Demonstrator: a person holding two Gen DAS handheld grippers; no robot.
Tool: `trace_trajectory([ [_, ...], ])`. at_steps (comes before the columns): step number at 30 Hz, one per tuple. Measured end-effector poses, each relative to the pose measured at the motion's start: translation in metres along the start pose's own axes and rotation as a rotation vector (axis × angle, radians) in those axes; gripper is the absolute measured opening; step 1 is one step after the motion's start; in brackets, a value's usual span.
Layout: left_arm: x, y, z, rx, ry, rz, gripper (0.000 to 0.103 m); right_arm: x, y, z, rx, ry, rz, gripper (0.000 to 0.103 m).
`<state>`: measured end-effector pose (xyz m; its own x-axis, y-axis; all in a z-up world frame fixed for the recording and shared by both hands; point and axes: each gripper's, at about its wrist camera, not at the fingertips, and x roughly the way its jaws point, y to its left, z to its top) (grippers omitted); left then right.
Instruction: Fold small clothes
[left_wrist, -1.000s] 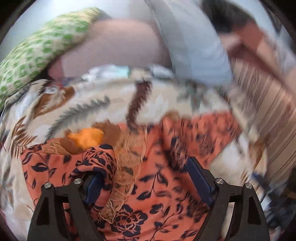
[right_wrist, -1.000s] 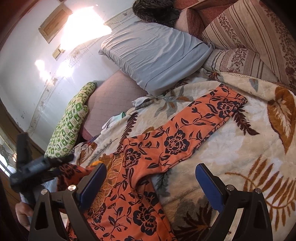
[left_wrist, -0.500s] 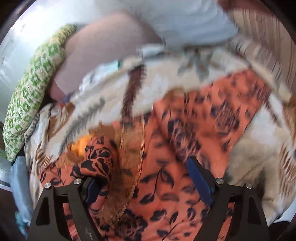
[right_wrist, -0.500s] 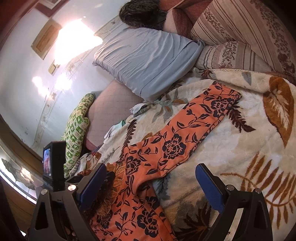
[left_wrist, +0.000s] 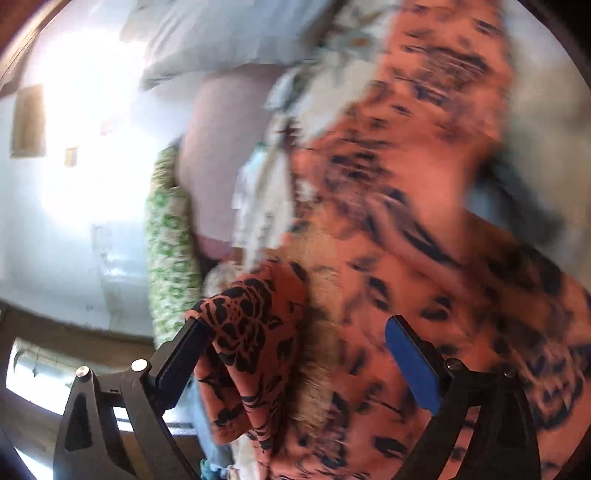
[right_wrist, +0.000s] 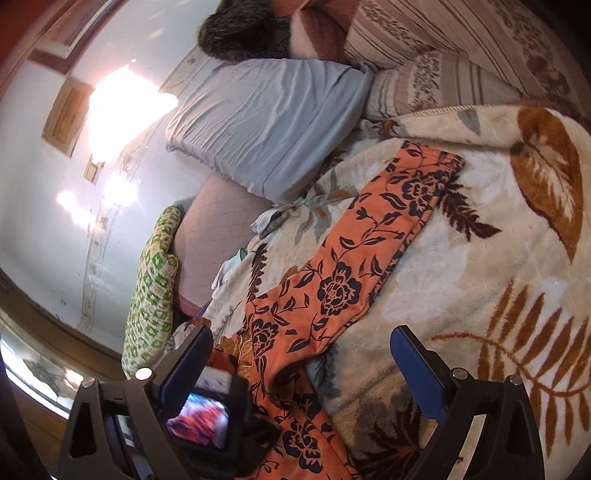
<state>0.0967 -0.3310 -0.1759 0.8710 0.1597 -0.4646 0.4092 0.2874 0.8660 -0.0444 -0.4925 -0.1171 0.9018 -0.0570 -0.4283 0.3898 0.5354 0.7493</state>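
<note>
left jaws opening – orange garment fold between | right jaws released – garment under

Garment: orange ground, dark navy floral and vine print; a tan, straw-coloured trim patch in the left wrist view, possibly embroidery, but blur prevents confirmation.
Blanket: cream, with brown and rust leaf and fern motifs plus grey-blue leaves.
Pillow: plain pale grey-blue.
Cushion: white with green geometric print.
Mattress: dusty pink, quilted.
Striped cushions: beige with brown stripes and floral bands.
Wall: pale blue-white.
</note>
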Motion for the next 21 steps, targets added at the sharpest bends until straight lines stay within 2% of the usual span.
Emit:
trace_trajectory([
  [1,-0.003,-0.002,-0.004,0.006,0.011,-0.052,0.097,0.000,-0.002,0.001,0.011,-0.002,0.000,0.098],
  [3,-0.010,0.003,-0.015,-0.055,0.065,-0.258,0.097,0.001,-0.004,0.004,0.016,-0.004,-0.003,0.098],
  [5,-0.014,0.016,-0.024,-0.147,0.125,-0.485,0.097,0.002,-0.002,0.004,0.011,0.001,0.001,0.098],
  [7,-0.017,0.031,-0.034,-0.244,0.170,-0.658,0.097,0.004,0.003,0.002,-0.013,0.008,-0.009,0.098],
  [9,-0.024,0.052,-0.051,-0.359,0.164,-0.847,0.097,0.003,0.009,0.000,-0.049,0.004,-0.020,0.098],
  [13,-0.043,0.092,-0.103,-0.459,0.071,-0.990,0.097,-0.002,0.024,-0.004,-0.131,-0.007,-0.032,0.098],
  [15,-0.042,0.115,-0.141,-0.535,0.026,-1.011,0.097,-0.002,0.037,-0.010,-0.201,0.009,-0.039,0.098],
  [16,-0.035,0.131,-0.159,-0.580,0.019,-0.987,0.097,0.000,0.044,-0.014,-0.233,0.021,-0.038,0.098],
  [18,-0.015,0.167,-0.196,-0.696,0.023,-0.838,0.097,0.005,0.062,-0.026,-0.303,0.056,-0.014,0.098],
  [21,0.040,0.223,-0.241,-0.880,0.089,-0.537,0.097,0.022,0.092,-0.048,-0.414,0.129,0.017,0.098],
])
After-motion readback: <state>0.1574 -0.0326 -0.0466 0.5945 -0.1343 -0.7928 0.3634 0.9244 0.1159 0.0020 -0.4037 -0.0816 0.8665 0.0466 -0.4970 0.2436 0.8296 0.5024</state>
